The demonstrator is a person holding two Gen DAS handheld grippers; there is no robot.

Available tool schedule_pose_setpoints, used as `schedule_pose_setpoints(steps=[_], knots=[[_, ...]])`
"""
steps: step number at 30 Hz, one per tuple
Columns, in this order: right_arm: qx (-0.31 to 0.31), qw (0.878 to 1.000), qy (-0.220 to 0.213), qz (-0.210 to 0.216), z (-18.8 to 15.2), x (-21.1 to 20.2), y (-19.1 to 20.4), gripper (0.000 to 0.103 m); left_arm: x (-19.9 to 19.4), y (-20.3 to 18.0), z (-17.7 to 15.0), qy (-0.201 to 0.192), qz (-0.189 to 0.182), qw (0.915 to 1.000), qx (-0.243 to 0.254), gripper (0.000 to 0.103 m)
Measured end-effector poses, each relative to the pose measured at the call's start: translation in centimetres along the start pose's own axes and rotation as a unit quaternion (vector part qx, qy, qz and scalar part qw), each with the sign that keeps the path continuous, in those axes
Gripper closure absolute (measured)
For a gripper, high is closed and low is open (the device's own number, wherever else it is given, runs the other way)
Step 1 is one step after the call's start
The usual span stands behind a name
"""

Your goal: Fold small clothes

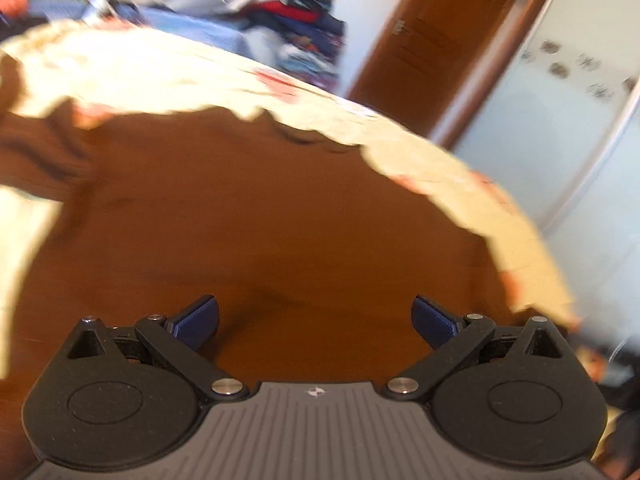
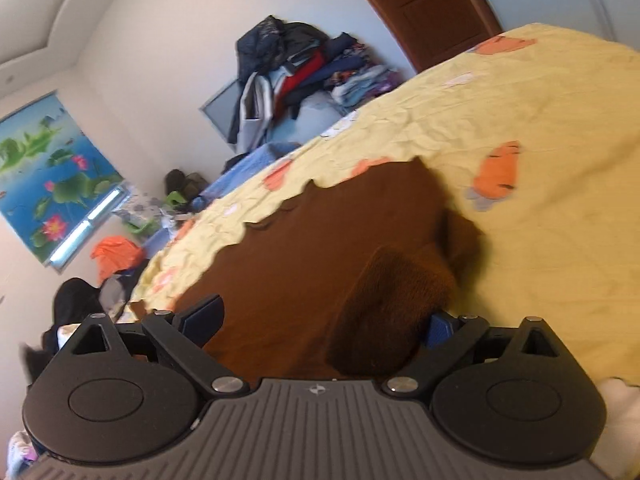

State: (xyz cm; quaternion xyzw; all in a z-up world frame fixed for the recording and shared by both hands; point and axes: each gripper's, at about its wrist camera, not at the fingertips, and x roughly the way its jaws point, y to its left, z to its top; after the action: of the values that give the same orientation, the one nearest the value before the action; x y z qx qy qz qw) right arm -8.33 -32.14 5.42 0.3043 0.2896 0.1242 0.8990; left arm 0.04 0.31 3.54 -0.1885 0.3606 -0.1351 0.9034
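Both my grippers are spread wide, gripping nothing.

I am holding my left gripper (image 1: 316, 322) low and angled downward, its two blue-padded fingertips (image 1: 198, 322) standing far apart with nothing between them; the picture is smeared with motion blur. I am keeping my right gripper (image 2: 320, 326) rolled to one side, so its view is tilting, with its jaws just as wide. Its left pad (image 2: 204, 322) is showing fully, while its right pad (image 2: 438, 330) is peeking out only partly.

Brown garment (image 2: 320, 248) spread on bed
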Motion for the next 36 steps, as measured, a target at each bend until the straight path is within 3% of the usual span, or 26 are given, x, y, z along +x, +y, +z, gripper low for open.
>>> schedule_pose_setpoints(steps=[4, 7, 13, 15, 17, 20, 24, 25, 26, 28, 33, 36], knots=[[-0.044, 0.99, 0.105, 0.083, -2.9, 1.1, 2.5, 0.004, 1.8, -0.9, 0.5, 0.057, -0.061, 0.9959, -0.036, 0.0], [-0.015, 0.976, 0.164, 0.141, -4.0, 0.6, 2.6, 0.003, 2.4, -1.1, -0.1, 0.084, -0.091, 0.991, -0.051, 0.0], [-0.018, 0.965, 0.193, 0.175, -3.9, -3.1, 2.6, 0.001, 2.1, -1.2, -0.8, 0.109, -0.109, 0.9874, -0.037, 0.0], [-0.009, 0.967, 0.167, 0.191, -2.3, -4.5, 2.2, 0.001, 1.5, -1.5, -0.9, 0.108, -0.112, 0.9875, -0.025, 0.0], [-0.004, 0.978, 0.123, 0.169, -0.1, -5.0, 1.1, 0.0, 1.3, -2.0, -1.2, 0.108, -0.114, 0.9875, -0.013, 0.0], [-0.034, 0.992, 0.085, 0.087, 1.4, -4.5, 0.8, 0.003, 1.1, -2.6, -1.7, 0.111, -0.107, 0.9881, 0.005, 0.0], [-0.073, 0.986, 0.123, 0.085, 1.1, -1.8, 2.2, 0.017, 0.5, -2.7, -2.4, 0.111, -0.1, 0.9886, 0.018, 0.0], [-0.075, 0.985, 0.136, 0.082, 1.0, -1.0, 2.3, 0.026, 0.3, -2.7, -2.6, 0.11, -0.097, 0.989, 0.021, 0.0], [-0.079, 0.984, 0.145, 0.071, 0.9, -0.5, 2.4, 0.034, 0.1, -2.6, -2.7, 0.108, -0.095, 0.9893, 0.024, 0.0], [-0.088, 0.984, 0.153, 0.033, 1.1, 1.0, 2.4, 0.04, -0.3, -2.4, -2.9, 0.104, -0.087, 0.9903, 0.03, 0.0], [-0.052, 0.984, 0.171, 0.012, 0.3, 1.9, 0.4, 0.049, -1.4, -1.1, -3.1, 0.098, -0.075, 0.9918, 0.035, 0.0], [-0.02, 0.985, 0.167, 0.026, 0.0, 2.4, -0.6, 0.067, -1.6, -0.4, -3.3, 0.101, -0.075, 0.9916, 0.028, 0.0]])
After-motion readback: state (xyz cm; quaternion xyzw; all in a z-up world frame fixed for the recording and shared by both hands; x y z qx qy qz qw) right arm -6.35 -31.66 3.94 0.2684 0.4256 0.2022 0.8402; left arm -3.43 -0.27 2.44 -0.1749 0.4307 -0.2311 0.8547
